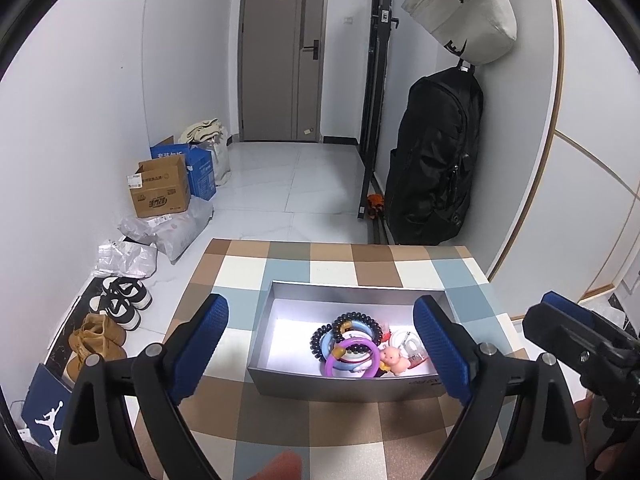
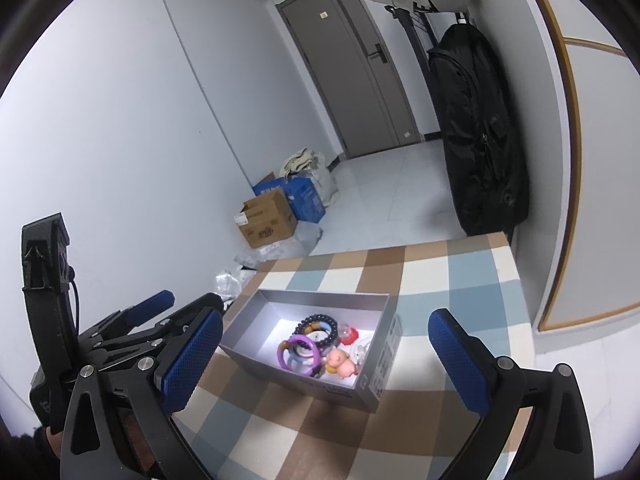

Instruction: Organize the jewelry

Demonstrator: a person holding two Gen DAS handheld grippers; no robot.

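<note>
A grey open box [image 1: 280, 300] [image 2: 372, 380] stands on the checked tablecloth [image 1: 340, 432] [image 2: 440, 280]. Inside lie a purple ring bracelet [image 1: 332, 364] [image 2: 282, 356], a black bead bracelet [image 1: 362, 316] [image 2: 316, 318], a light blue ring [image 1: 326, 340], a pink pig charm [image 1: 394, 358] [image 2: 340, 362] and a small red item [image 2: 349, 334]. My left gripper [image 1: 320, 356] is open and empty, just short of the box's near side. My right gripper [image 2: 326, 360] is open and empty, held back from the box; it also shows at the left view's right edge [image 1: 568, 328].
The table stands against a white wall on the right. A black backpack [image 1: 434, 160] [image 2: 476, 128] hangs beyond the table's far edge. On the floor to the left are cardboard boxes [image 1: 160, 190] [image 2: 266, 216], plastic bags and shoes [image 1: 120, 304].
</note>
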